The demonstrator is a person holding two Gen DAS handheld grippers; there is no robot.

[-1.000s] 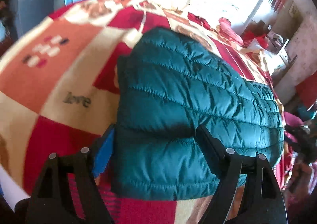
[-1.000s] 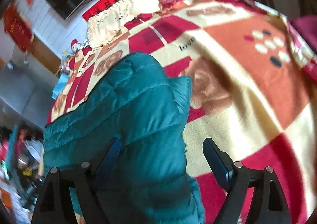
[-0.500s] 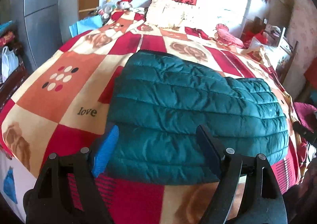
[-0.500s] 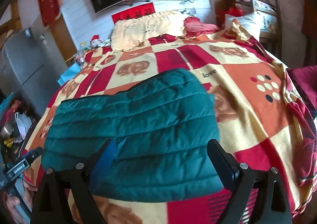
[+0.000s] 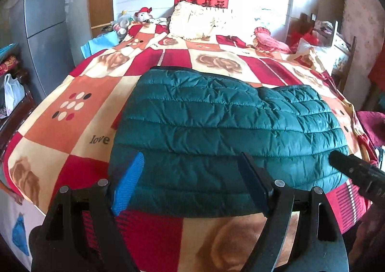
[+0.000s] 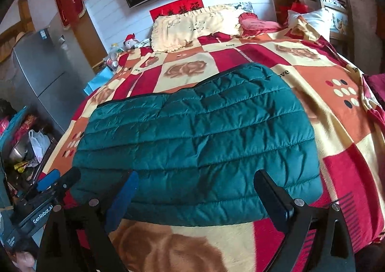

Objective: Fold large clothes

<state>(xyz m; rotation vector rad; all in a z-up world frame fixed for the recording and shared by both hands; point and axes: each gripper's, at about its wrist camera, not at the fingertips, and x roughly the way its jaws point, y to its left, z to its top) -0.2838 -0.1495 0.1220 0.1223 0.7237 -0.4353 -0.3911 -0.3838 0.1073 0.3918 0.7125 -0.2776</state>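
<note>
On the patchwork blanket (image 5: pixel 72 132) covering the bed, a teal quilted jacket (image 5: pixel 216 132) lies folded into a broad flat bundle near the foot edge. Left gripper (image 5: pixel 190 183) hangs above the jacket's near hem with its jaws apart and nothing between them. Right gripper (image 6: pixel 197 197) hovers over the same hem, its jaws wide and empty. Beside the bed on the left, a metal basin (image 6: pixel 18 150) sits among clutter; its contents cannot be told. A white plastic bag (image 6: pixel 38 143) rests next to it.

Black fingers (image 5: pixel 252 185) (one blue-padded)
</note>
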